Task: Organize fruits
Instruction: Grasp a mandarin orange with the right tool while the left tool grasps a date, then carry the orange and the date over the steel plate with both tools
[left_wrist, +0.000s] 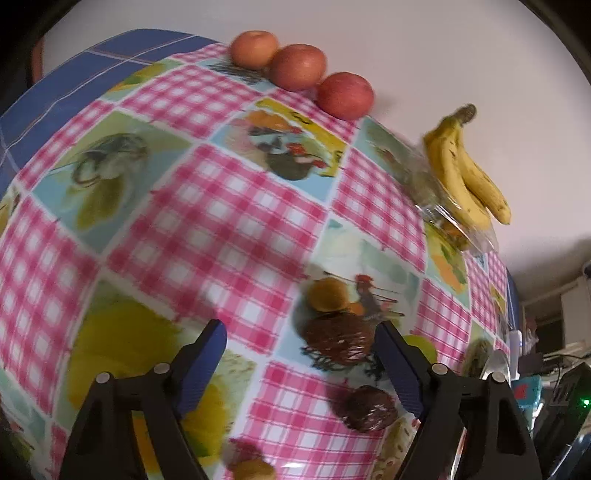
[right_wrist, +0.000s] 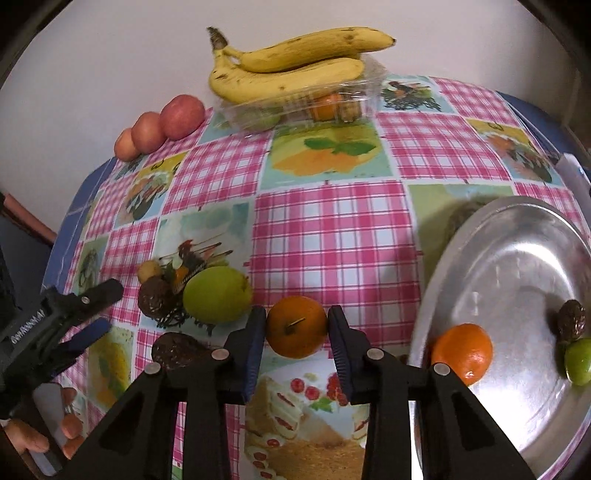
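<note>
A: Status? Right gripper (right_wrist: 296, 334) is clamped on an orange (right_wrist: 296, 326), just off the steel tray (right_wrist: 517, 266) at 3 o'clock.

B: Tray holds one orange (right_wrist: 463, 352), a green fruit (right_wrist: 580, 362), and a dark one, possibly a passion fruit (right_wrist: 571, 319).

A: Left gripper (left_wrist: 301, 352) is wide, empty, over two dark fruits (left_wrist: 338, 341). Pear (right_wrist: 217, 294), apples (right_wrist: 181, 116), bananas (right_wrist: 288, 70) remain on the surface (right_wrist: 328, 221).

tablecloth (right_wrist: 325, 225): pink check, picture squares | wall (right_wrist: 92, 55): pale, plain | table edge (left_wrist: 74, 77): blue
</note>
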